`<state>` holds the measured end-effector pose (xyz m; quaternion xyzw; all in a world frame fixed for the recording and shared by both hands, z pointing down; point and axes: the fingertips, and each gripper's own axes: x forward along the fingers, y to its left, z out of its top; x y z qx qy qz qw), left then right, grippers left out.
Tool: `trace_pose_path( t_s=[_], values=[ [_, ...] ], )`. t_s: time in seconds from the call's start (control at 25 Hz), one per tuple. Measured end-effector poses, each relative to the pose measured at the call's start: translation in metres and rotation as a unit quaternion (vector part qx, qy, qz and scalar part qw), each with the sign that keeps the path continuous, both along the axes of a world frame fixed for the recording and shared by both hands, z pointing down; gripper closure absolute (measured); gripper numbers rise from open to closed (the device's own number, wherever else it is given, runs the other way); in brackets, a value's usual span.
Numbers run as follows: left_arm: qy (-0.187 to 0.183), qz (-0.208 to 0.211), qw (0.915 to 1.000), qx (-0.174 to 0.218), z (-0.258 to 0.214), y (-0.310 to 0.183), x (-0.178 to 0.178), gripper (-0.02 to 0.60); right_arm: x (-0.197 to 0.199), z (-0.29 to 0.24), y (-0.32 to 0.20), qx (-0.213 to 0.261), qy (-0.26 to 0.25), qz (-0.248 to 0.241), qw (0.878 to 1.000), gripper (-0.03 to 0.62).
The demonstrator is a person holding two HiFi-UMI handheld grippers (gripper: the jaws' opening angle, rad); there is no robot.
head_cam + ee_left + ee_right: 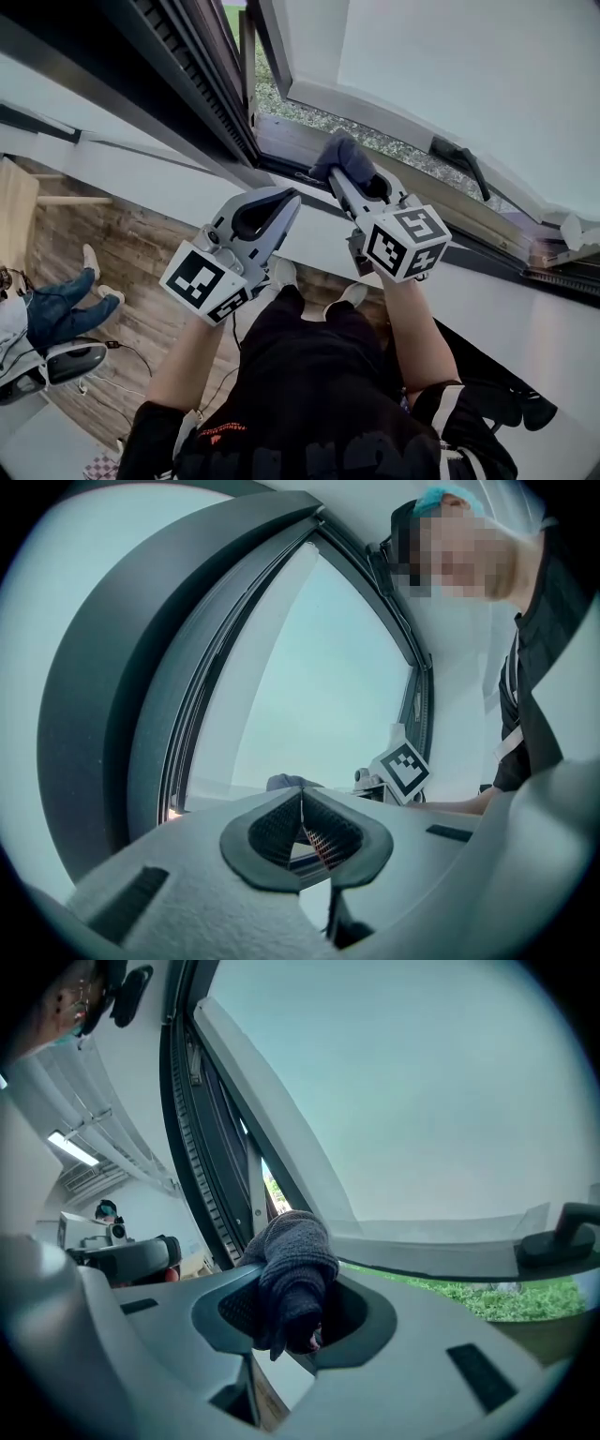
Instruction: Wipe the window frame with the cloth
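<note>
Left gripper (291, 198) jaws together; right gripper (341, 177) jaws grip cloth (340, 153).

Seen from above, the cloth (342, 155) bunches over the tips of the right gripper (352, 176), so I can't tell whether it touches the window frame (197, 80). Behind the left gripper (302, 797) only a sliver of cloth peeks up. The frame runs off the top and right edges. A seated person (61, 309) is cut to legs.

No legible text; shirt print (225, 433) too blurred
</note>
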<state>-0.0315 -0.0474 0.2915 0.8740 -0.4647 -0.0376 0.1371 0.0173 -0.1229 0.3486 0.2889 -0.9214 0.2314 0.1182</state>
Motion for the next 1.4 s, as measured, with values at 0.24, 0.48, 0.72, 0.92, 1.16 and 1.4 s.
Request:
trace_pose_path(
  t_s=[0.24, 0.48, 0.72, 0.92, 1.16, 1.4],
  values=[
    [-0.005, 0.004, 0.9996, 0.028, -0.026, -0.003, 0.007, 0.560, 0.024, -0.048, -0.001, 0.033, -0.035, 0.007, 0.999, 0.474],
    [-0.009, 0.022, 0.9984, 0.051, -0.049, -0.009, 0.029, 0.560, 0.060, -0.081, 0.004, 0.044, -0.070, 0.016, 0.996, 0.474],
    [-0.010, 0.039, 0.9973, 0.062, -0.063, -0.011, 0.056, 0.561, 0.105, -0.103, 0.011, 0.049, -0.094, 0.037, 0.994, 0.474],
    [-0.010, 0.061, 0.9954, 0.073, -0.072, -0.015, 0.081, 0.560, 0.145, -0.112, 0.012, 0.059, -0.097, 0.069, 0.991, 0.474],
    [-0.014, 0.087, 0.9923, 0.087, -0.087, -0.017, 0.118, 0.560, 0.186, -0.125, 0.020, 0.073, -0.103, 0.088, 0.988, 0.474],
    [-0.016, 0.114, 0.9881, 0.102, -0.100, -0.013, 0.156, 0.560, 0.225, -0.144, 0.035, 0.094, -0.119, 0.097, 0.984, 0.474]
  ],
)
